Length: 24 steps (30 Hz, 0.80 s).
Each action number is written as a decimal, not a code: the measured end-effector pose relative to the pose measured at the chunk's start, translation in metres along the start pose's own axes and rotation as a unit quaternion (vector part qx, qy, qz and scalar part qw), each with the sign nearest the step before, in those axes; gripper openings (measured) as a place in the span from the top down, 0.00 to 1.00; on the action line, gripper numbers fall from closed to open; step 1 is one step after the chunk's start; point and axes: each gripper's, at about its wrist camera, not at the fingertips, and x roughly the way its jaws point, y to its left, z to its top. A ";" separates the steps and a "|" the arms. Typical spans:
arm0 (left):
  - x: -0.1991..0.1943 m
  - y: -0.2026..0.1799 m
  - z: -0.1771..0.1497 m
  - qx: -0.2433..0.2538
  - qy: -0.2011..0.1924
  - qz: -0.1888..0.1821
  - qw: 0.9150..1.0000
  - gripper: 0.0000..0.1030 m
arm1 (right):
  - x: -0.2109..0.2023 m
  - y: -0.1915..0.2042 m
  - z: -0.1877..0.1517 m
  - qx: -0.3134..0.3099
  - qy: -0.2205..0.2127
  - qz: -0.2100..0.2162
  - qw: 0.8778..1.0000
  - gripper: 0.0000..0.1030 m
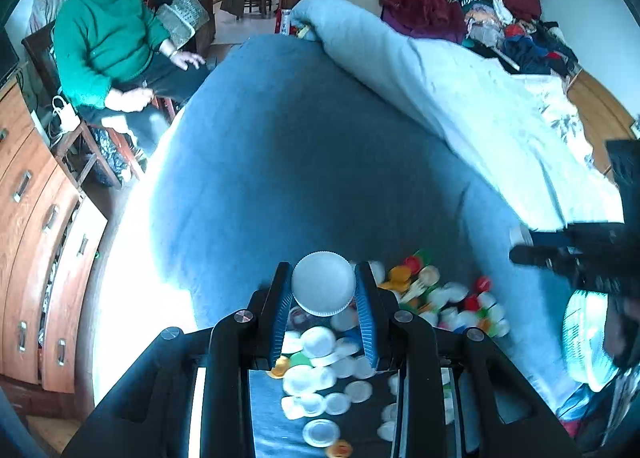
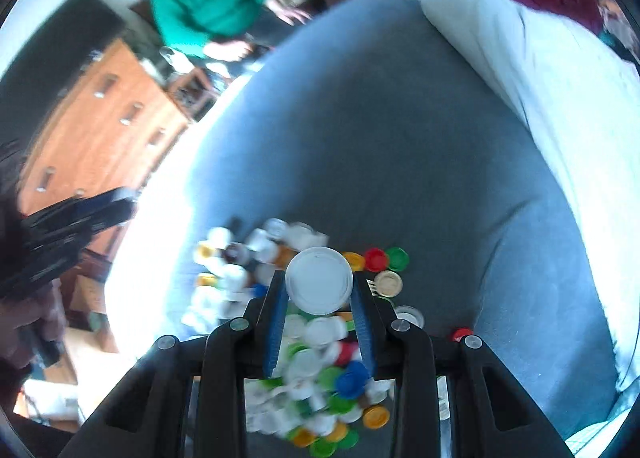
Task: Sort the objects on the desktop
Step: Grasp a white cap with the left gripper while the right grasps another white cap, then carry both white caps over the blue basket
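Note:
My left gripper (image 1: 323, 285) is shut on a white ribbed bottle cap (image 1: 323, 282), held above a heap of caps (image 1: 320, 362) on the blue bedspread (image 1: 304, 145). My right gripper (image 2: 319, 282) is shut on a flat white lid (image 2: 319, 278), its blue pads (image 2: 360, 314) pressing both sides. Below it lies the same heap of caps (image 2: 320, 378), white, green, red, yellow and blue. The right gripper (image 1: 560, 258) shows dark and blurred at the right edge of the left wrist view. The left gripper (image 2: 76, 225) is a dark blur at the left of the right wrist view.
A person in a green sweater (image 1: 104, 33) sits on a chair beyond the bed's far left corner. Wooden drawers (image 1: 36, 258) line the left side. A folded pale quilt (image 1: 460, 105) covers the bed's right part, with piled clothes (image 1: 500, 13) behind. A white basket (image 1: 588, 342) stands at the right.

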 end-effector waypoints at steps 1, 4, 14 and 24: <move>-0.005 -0.007 0.006 0.005 -0.002 0.003 1.000 0.74 | -0.010 0.002 0.001 -0.002 -0.006 0.002 1.000 0.67; -0.025 -0.032 0.024 0.019 -0.014 0.000 1.000 0.74 | -0.046 0.004 0.002 -0.002 -0.025 0.005 1.000 0.67; -0.057 -0.121 0.063 0.068 -0.028 -0.033 0.997 0.74 | -0.150 -0.018 0.003 -0.001 -0.096 -0.031 0.995 0.67; -0.058 -0.233 0.077 0.151 -0.023 -0.098 0.983 0.74 | -0.221 -0.066 -0.034 0.061 -0.135 -0.083 0.985 0.67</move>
